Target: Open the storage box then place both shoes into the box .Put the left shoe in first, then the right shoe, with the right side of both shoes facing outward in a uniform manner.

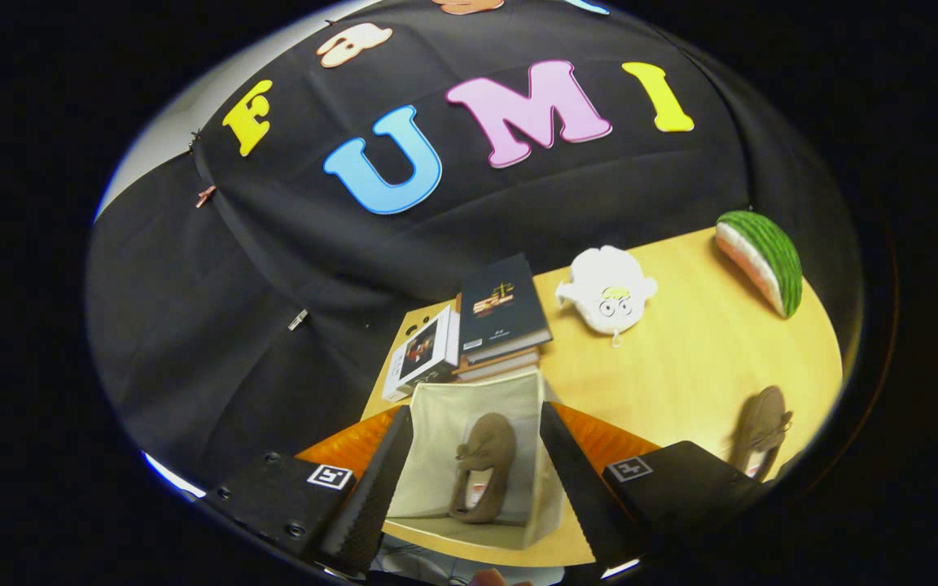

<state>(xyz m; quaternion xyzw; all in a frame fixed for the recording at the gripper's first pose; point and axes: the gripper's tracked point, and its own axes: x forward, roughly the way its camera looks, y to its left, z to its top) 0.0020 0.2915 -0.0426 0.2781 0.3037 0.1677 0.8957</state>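
So the gripper (475,480) is hanging above the open storage box (444,423) with its two fingers spread wide, nothing pinched between them, one finger over each side of the box. Looking down through the gap you see straight into the box: pale fabric walls, top open, and there's orange on its outer sides peeking out past both fingers. One brown shoe (481,468) is already inside, lying on the box floor right between the fingers. Its long axis runs along the same line the fingers point, so one end is toward the gripper and the other toward the far wall of the box; can't really tell toe from heel from this angle, but there's a little bow or tassel bit on top near the far end. The second brown shoe (760,431) is out on the wooden table (681,366), off to the right of the right finger and well apart from the box, with its long axis roughly parallel to the first one. Just beyond the box sits a stack of books (489,325), with the dark one on top. Further back on the table there's a white plush toy (609,290), and a watermelon-slice plush (762,256) off to its right.
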